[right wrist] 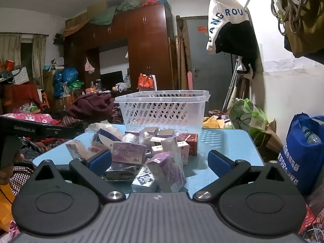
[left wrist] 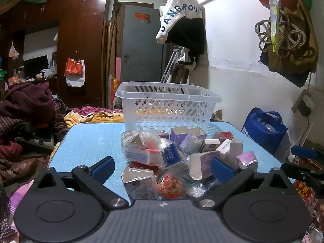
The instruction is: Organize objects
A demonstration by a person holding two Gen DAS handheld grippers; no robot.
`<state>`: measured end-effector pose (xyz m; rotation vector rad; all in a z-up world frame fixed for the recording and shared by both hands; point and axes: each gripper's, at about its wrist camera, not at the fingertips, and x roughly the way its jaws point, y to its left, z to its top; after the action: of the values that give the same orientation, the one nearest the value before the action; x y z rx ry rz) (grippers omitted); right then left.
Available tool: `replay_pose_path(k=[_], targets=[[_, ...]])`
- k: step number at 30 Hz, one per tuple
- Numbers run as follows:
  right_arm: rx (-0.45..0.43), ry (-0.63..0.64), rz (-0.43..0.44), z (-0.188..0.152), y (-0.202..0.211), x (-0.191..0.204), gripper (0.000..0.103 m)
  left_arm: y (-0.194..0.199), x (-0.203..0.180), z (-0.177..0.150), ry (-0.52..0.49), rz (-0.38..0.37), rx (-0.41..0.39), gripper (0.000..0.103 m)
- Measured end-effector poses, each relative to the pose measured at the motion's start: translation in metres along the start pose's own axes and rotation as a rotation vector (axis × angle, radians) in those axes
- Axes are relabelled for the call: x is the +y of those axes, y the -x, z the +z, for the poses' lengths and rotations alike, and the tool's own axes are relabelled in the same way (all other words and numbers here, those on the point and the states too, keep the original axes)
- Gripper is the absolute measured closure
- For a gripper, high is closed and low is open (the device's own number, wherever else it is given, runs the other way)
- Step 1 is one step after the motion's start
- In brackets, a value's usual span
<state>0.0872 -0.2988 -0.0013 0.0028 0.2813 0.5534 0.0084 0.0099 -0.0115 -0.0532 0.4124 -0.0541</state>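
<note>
Both claws gape wide and hold nothing: the left claw sits tight against the pile at frame centre, probably nearer than the right claw, with the basket just beyond on the surface.

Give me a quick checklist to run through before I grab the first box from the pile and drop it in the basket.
1. Left gripper open: ok, jaws wide apart with nothing between them.
2. Right gripper open: ok, also holding nothing.
3. White basket upright, opening upward: ok, it stands on the blue table behind the pile.
4. Room in the basket: cannot tell, the inside is mostly hidden.
5. Pile of small boxes within reach: ok, it sits just ahead of both grippers.
6. Single box free to pinch: not ok, boxes overlap with loose plastic wrap among them.
</note>
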Motion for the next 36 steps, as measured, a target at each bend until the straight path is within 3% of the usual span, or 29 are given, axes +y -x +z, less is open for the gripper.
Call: replay_pose_path(k=[30, 36], targets=[[0.008, 0.016, 0.014, -0.0030, -0.0011, 0.0044, 0.000, 0.0033, 0.0026, -0.0019, 0.010, -0.016, -0.019, 0.001], [0.008, 0.019, 0.055, -0.0031, 0.0006, 0.0073, 0.000, 0.0026, 0.0020, -0.0030, 0.006, -0.017, -0.016, 0.001]])
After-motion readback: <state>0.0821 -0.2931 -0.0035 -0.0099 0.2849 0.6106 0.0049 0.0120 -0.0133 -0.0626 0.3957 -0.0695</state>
